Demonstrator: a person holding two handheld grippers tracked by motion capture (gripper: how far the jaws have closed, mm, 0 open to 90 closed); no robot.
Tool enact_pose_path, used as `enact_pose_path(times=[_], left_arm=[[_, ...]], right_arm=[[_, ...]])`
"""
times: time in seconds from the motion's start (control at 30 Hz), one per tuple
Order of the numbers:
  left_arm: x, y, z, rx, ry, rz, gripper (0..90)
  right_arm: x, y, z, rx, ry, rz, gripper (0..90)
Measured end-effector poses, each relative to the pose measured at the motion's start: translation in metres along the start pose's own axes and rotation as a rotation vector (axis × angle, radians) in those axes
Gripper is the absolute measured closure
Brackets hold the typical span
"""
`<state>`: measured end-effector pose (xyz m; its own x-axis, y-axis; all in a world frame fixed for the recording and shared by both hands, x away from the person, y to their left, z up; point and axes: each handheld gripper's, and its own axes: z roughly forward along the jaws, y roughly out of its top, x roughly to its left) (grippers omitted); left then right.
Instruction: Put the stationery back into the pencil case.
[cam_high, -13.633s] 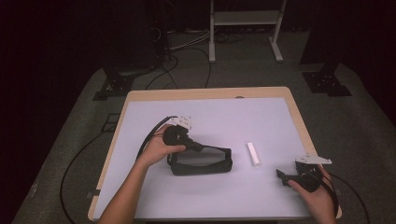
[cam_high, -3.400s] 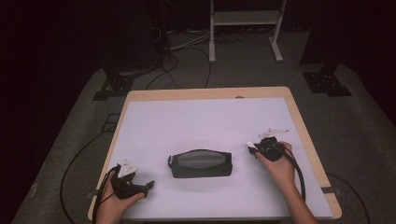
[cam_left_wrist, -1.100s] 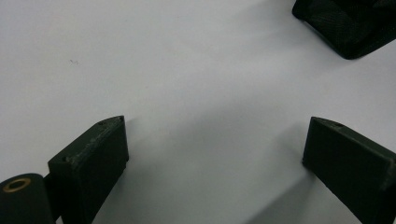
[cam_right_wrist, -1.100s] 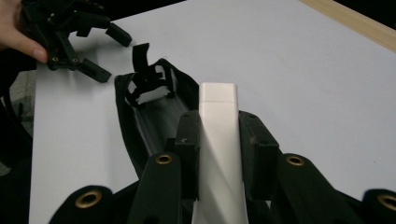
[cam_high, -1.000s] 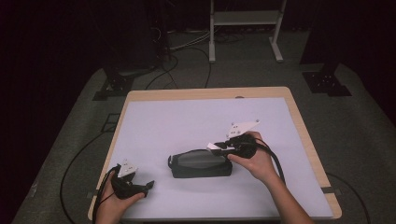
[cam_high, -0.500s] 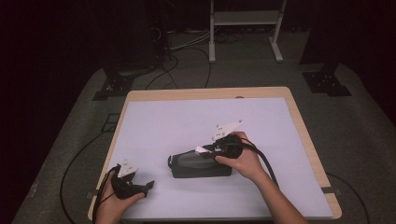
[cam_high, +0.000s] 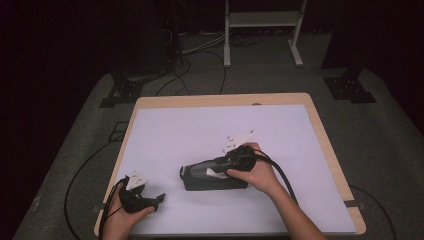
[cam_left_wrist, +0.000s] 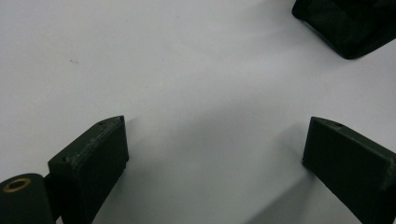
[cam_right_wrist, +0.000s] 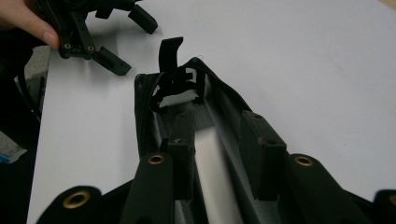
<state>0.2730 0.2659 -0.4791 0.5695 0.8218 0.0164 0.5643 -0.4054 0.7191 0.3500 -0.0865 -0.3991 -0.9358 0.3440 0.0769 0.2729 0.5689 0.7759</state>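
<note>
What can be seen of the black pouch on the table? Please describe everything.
The black pouch is a long soft case, apparently fabric, lying flat near the middle of the white table. Its top zipper is open, with a strap loop at the far end. A white bar-shaped object lies inside. The right gripper reaches into the opening, jaws apart around that object.

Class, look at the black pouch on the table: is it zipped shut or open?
Open. In the right gripper view the black pouch gapes along its top, and a white bar lies inside between the right gripper jaws.
</note>
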Motion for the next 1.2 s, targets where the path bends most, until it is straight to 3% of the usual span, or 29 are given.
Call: enact_pose_path(times=[0.13,0.37,0.5,1.2], left_arm=[[0.0,0.0,0.0,0.001,0.0,-0.001,5.8],[0.0,0.0,0.0,0.002,0.001,0.001,5.7],[0.0,0.0,0.0,0.001,0.001,-0.001,5.7],[-0.001,0.0,0.0,0.001,0.001,0.001,5.8]], right_arm=[[-0.001,-0.003,-0.008,-0.022,-0.015,0.017,63.4],[-0.005,-0.02,-0.03,-0.056,-0.084,0.033,46.8],[-0.012,-0.032,-0.044,-0.07,-0.113,0.073,40.5],[-0.017,-0.106,-0.097,-0.084,-0.297,0.212,30.5]])
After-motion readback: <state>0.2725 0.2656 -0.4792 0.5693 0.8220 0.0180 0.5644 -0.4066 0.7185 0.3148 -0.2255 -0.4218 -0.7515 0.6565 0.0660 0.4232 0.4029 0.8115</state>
